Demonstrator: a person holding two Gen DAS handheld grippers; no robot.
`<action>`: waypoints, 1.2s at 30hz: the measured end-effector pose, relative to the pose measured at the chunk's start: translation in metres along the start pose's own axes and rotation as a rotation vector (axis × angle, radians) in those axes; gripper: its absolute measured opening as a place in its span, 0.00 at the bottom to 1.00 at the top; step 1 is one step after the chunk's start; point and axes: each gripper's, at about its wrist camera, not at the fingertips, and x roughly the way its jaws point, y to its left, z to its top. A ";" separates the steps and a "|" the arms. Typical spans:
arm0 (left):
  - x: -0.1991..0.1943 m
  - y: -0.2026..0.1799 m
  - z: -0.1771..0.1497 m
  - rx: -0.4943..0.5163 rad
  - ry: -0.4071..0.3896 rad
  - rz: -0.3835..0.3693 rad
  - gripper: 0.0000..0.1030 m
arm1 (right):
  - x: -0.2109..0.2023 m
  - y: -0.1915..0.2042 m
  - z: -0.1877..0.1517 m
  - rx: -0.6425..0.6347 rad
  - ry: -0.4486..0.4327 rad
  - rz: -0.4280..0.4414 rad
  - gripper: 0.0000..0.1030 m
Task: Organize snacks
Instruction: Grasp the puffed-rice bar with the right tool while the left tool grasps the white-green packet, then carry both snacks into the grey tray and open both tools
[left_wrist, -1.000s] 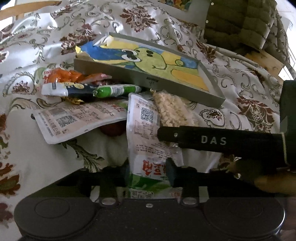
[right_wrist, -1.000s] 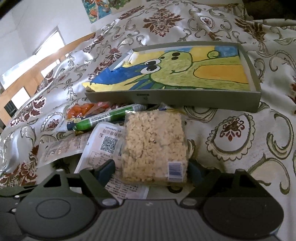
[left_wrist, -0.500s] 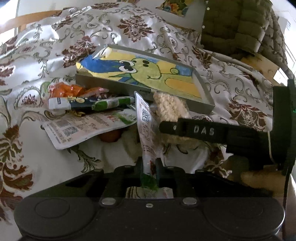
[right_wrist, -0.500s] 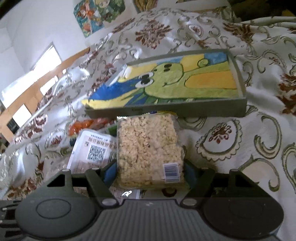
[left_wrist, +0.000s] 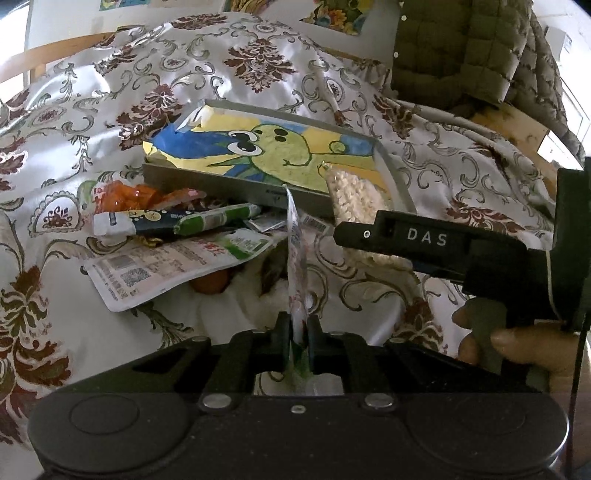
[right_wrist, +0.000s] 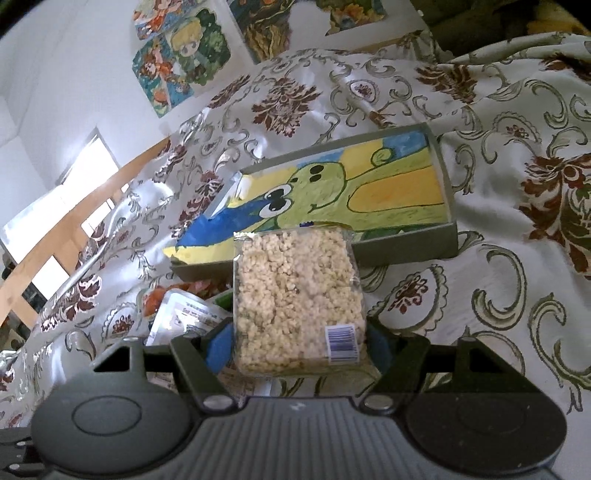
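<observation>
We had the left tool (left_wrist: 295, 338) closing on a flat snack pouch (left_wrist: 297, 258) and the right tool (right_wrist: 295, 345) clamped on the puffed-rice block (right_wrist: 295, 295), while the dinosaur-lined tray (right_wrist: 448, 206) sat empty and other snacks (left_wrist: 173, 218) remained beside it.

Snack pile (left_wrist: 177, 236) lies before the tray (left_wrist: 236, 186) — on the cloth (left_wrist: 74, 110).

one tray (left_wrist: 391, 173), two white flat pouches (left_wrist: 155, 269), one puffed-rice block (right_wrist: 295, 295), one green tube (left_wrist: 177, 221), one orange packet (left_wrist: 136, 194)
</observation>
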 end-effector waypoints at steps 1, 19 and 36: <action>0.001 -0.001 -0.001 0.011 -0.002 0.005 0.09 | 0.000 0.000 0.000 0.002 0.000 0.001 0.74; 0.017 0.016 -0.018 -0.054 -0.012 -0.009 0.18 | 0.005 0.004 0.000 -0.008 0.018 0.012 0.74; -0.009 -0.036 0.014 0.212 -0.113 0.101 0.08 | -0.012 -0.010 0.015 0.039 -0.070 0.008 0.75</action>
